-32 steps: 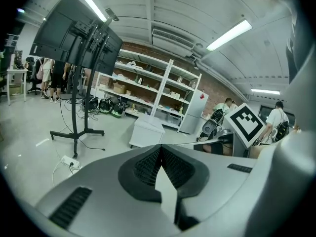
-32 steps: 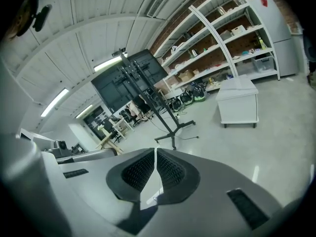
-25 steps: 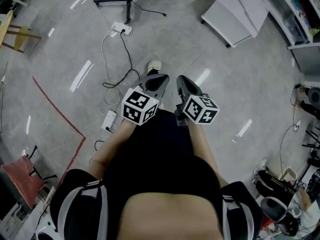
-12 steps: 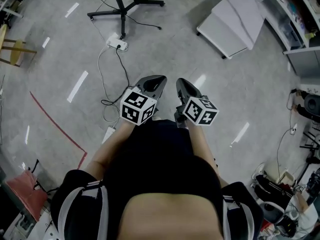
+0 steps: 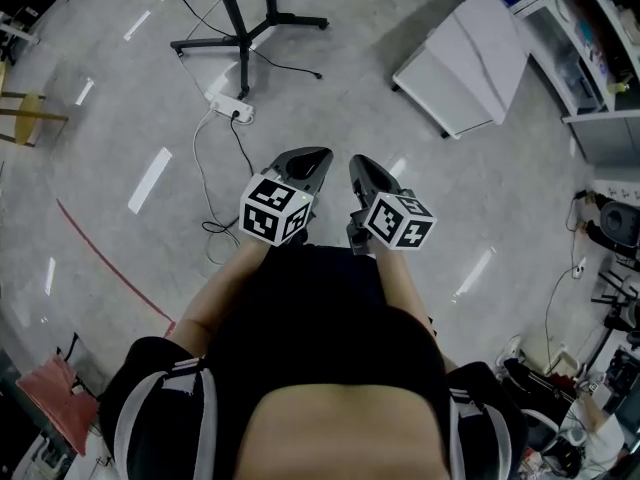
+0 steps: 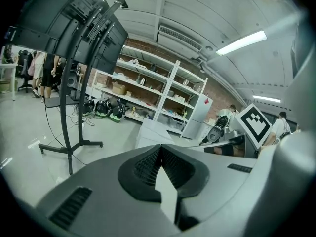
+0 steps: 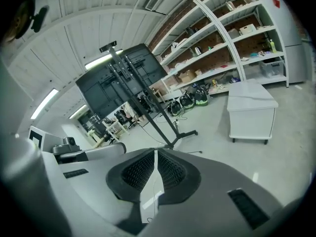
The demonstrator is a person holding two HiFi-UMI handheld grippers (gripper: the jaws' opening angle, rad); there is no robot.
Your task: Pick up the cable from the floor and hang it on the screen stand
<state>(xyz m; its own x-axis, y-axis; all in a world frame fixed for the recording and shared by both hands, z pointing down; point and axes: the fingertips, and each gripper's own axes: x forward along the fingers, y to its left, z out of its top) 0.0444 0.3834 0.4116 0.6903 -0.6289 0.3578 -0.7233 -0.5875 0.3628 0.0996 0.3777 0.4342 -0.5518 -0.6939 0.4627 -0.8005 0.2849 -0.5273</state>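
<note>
A thin cable (image 5: 197, 168) snakes over the grey floor from a white power strip (image 5: 232, 111), ahead and to the left of my grippers. Beyond it stands the black screen stand (image 5: 243, 30), whose pole (image 6: 65, 117) and dark screen (image 6: 64, 28) fill the left of the left gripper view. The same screen (image 7: 123, 75) on its stand shows in the right gripper view. My left gripper (image 5: 305, 160) (image 6: 160, 148) is shut and empty. My right gripper (image 5: 362, 165) (image 7: 156, 152) is held beside it, shut and empty too. Both are well above the floor and point towards the stand.
A white cabinet (image 5: 470, 58) (image 7: 252, 110) stands ahead on the right. Shelving (image 5: 590, 38) (image 6: 163, 93) lines the far wall. A red tape line (image 5: 110, 268) crosses the floor at left. Gear and cables (image 5: 590, 298) lie at right, and a wooden chair (image 5: 30, 108) stands far left.
The person has walked towards the stand: the power strip, cable and stand base have slid nearer in the head view. A second power strip has passed out of sight. Both grippers stay shut.
</note>
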